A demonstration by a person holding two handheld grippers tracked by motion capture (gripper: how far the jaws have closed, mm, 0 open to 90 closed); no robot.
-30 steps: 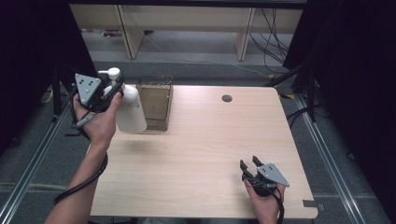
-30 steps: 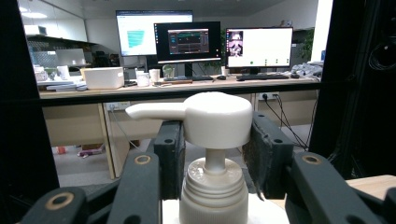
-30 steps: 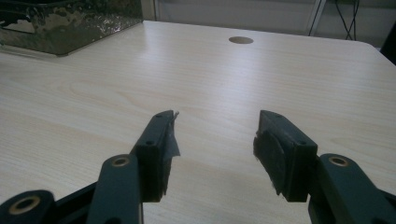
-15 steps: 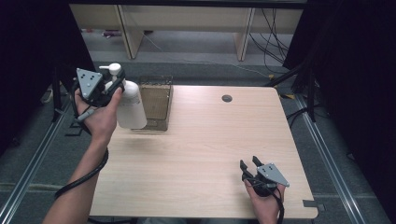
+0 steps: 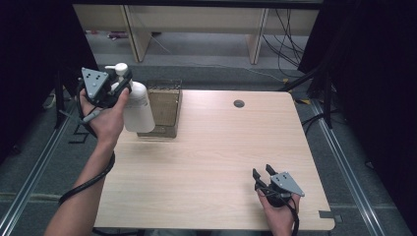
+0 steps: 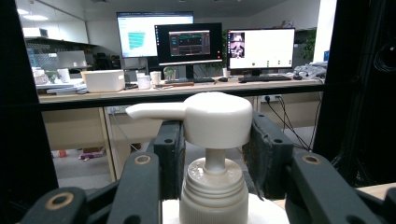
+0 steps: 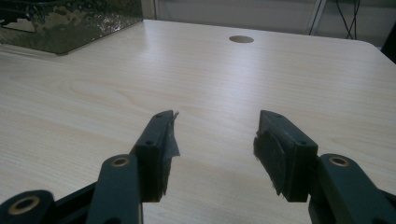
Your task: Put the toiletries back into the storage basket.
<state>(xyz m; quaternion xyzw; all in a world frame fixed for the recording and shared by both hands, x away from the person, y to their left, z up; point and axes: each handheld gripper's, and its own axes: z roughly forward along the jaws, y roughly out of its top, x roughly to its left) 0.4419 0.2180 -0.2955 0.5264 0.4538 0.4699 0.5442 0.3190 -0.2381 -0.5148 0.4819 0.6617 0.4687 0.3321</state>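
A white pump bottle (image 5: 138, 106) hangs over the table's far left edge, held up by the person's left hand. My left gripper (image 5: 119, 82) is shut on its neck, just under the pump head (image 6: 217, 119), with one jaw on each side of the neck. The bottle's body is beside a brown box (image 5: 165, 105) and partly covers the box's left side. My right gripper (image 5: 261, 173) stays low over the table's front right, its jaws open and bare wood between them (image 7: 217, 128).
The light wooden table (image 5: 221, 142) has a round cable hole (image 5: 239, 103) near its far edge. The brown box (image 7: 70, 23) stands at the far left. Beyond the table are shelf legs and cables on the floor; desks with monitors (image 6: 189, 42) lie farther off.
The left gripper has risen a little with the bottle in it. The right gripper has not moved.
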